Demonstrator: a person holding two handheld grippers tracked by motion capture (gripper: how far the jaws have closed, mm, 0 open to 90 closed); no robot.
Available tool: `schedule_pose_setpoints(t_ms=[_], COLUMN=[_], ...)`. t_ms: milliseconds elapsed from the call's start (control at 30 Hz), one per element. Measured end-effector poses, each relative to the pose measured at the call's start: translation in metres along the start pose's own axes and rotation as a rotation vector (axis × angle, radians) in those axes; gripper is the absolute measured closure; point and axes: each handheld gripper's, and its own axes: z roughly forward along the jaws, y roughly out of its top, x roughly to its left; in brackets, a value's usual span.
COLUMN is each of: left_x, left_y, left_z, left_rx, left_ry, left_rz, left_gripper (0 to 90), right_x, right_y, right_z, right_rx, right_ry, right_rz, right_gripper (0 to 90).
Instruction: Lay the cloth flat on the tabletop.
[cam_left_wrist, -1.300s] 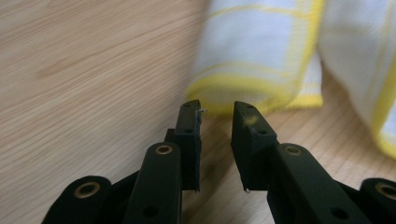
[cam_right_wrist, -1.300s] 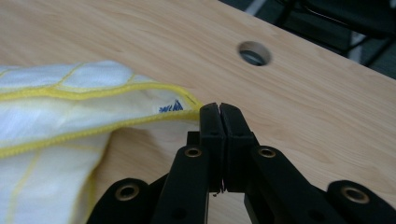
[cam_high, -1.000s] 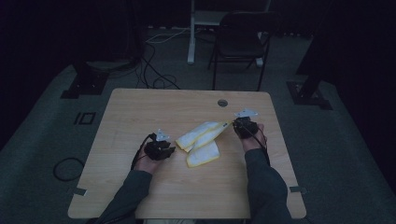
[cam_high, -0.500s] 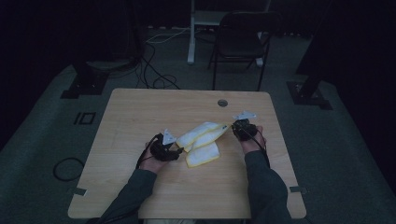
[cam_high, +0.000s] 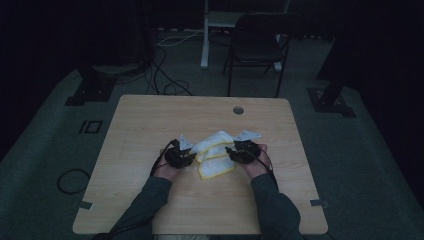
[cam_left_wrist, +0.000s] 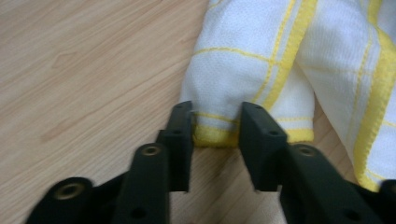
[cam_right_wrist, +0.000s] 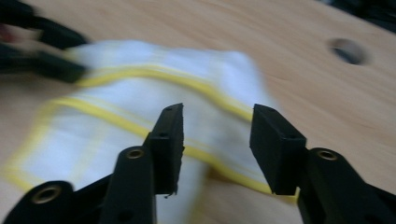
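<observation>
1. High view: a white cloth with yellow stripes (cam_high: 214, 152) lies bunched and folded on the wooden table (cam_high: 150, 120), slightly nearer the person's edge than the middle. The left gripper (cam_high: 186, 154) sits at the cloth's left end, the right gripper (cam_high: 234, 152) at its right end, both touching or just beside the fabric. Jaw state can't be told from this view. A cable hole (cam_high: 238, 110) sits in the tabletop near the far edge. A chair (cam_high: 260, 47) stands on the floor behind the table.

2. Left gripper view: the left gripper (cam_left_wrist: 215, 135) has a yellow-hemmed corner fold of the cloth (cam_left_wrist: 261, 60) between its jaws. Jaws have just been closing; they now flank the fold, pads at the fabric on both sides, pinching it. Bare table (cam_left_wrist: 84, 70) to the left.

3. Right gripper view: blurred. The right gripper (cam_right_wrist: 217, 128) has jaws spread, just been opening. The cloth (cam_right_wrist: 140, 107) lies under and beyond them, pads not pressing on it. The left gripper's dark jaws appear at the top left, at the cloth's far end. The cable hole (cam_right_wrist: 348, 50) is at top right.
</observation>
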Motion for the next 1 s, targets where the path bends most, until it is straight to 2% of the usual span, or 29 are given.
schedule_pose_setpoints(t_ms=[67,167,267,367,467,533,600,667,733,1000], left_x=[0.000,-0.001,0.000,0.001,0.001,0.002,0.003,0.005,0.007,0.020], left_y=[0.002,0.005,0.007,0.010,0.014,0.017,0.019,0.020,0.022,0.022], left_z=[0.000,-0.002,-0.005,-0.009,-0.012,-0.014,-0.015,-0.017,-0.019,-0.024], left_rx=[0.002,-0.007,-0.013,-0.026,-0.040,-0.046,-0.055,-0.062,-0.064,-0.078], left_ry=[-0.001,-0.011,-0.020,-0.031,-0.041,-0.042,-0.043,-0.044,-0.042,-0.041], left_rz=[0.005,0.005,0.007,-0.003,-0.010,-0.010,-0.020,-0.025,-0.030,-0.082], left_gripper=[73.5,82.3,85.1,85.7,85.8,85.9,86.0,86.1,86.1,86.3], right_x=[0.014,0.033,0.047,0.057,0.065,0.068,0.069,0.068,0.066,0.042], right_y=[0.003,0.006,0.008,0.011,0.013,0.013,0.012,0.010,0.009,0.002], right_z=[0.006,0.015,0.023,0.028,0.035,0.040,0.045,0.045,0.044,0.022], right_rx=[0.004,0.014,0.019,0.011,0.021,0.033,0.061,0.065,0.065,0.026], right_ry=[0.036,0.047,0.051,0.060,0.052,0.032,0.000,0.013,0.009,0.007], right_rz=[-0.019,-0.055,-0.068,-0.059,-0.061,-0.074,-0.081,-0.074,-0.074,-0.019], right_gripper=[49.0,42.9,36.2,30.9,30.2,37.0,52.3,73.9,83.8,86.1])
